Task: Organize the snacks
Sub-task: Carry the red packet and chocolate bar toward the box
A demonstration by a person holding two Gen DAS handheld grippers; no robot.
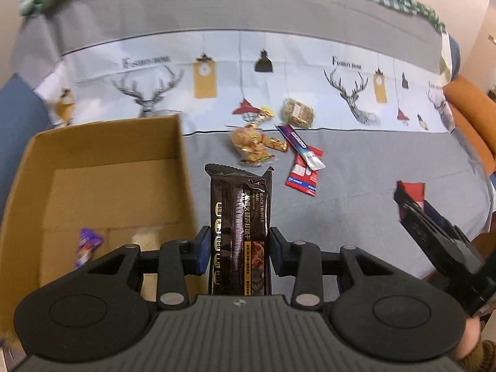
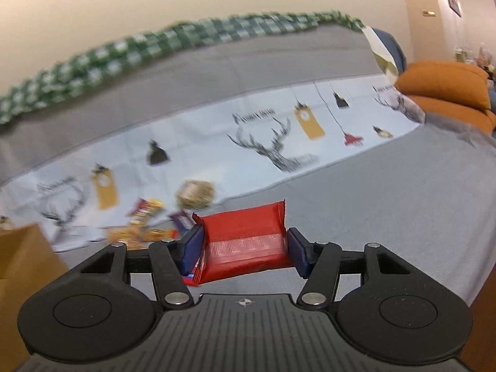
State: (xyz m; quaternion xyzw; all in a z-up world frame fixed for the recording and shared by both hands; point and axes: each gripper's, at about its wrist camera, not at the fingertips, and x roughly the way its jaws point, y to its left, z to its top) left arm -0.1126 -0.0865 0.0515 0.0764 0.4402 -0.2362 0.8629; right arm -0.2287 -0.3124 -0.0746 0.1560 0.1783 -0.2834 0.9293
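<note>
Left wrist view:
- Left gripper [image 1: 238,249] pinches a dark cracker pack [image 1: 239,223] marked "BLACK TRUFFLE HAM"; blue pads press both long sides, and the pack points toward 12 o'clock.
- Cardboard box [image 1: 183,155] sits at 9–10 o'clock of the pack, open on top. Inside it lie a purple candy wrapper [image 1: 87,245] and a pale packet [image 1: 145,238], which is blurred.
- Loose snacks lie on the grey sofa cover [image 1: 372,167] at 12–1 o'clock: a golden snack bag [image 1: 249,147], a greenish-brown snack bag [image 1: 297,113], a purple-white sachet [image 1: 300,146] lying over a red sachet [image 1: 302,175].
- Right gripper [image 1: 412,204] shows at 3 o'clock, a red wrapper [image 1: 410,190] at its tip.

Right wrist view (blurred):
- Right gripper [image 2: 245,245] clamps a red snack pack [image 2: 245,238] crosswise, pads on both short ends, held above the grey cover [image 2: 387,201].
- Loose snack pile [image 2: 148,220] sits at 10–11 o'clock; the box corner [image 2: 21,257] is at 9 o'clock.
- Orange cushion [image 2: 443,90] lies at 2 o'clock.
</note>
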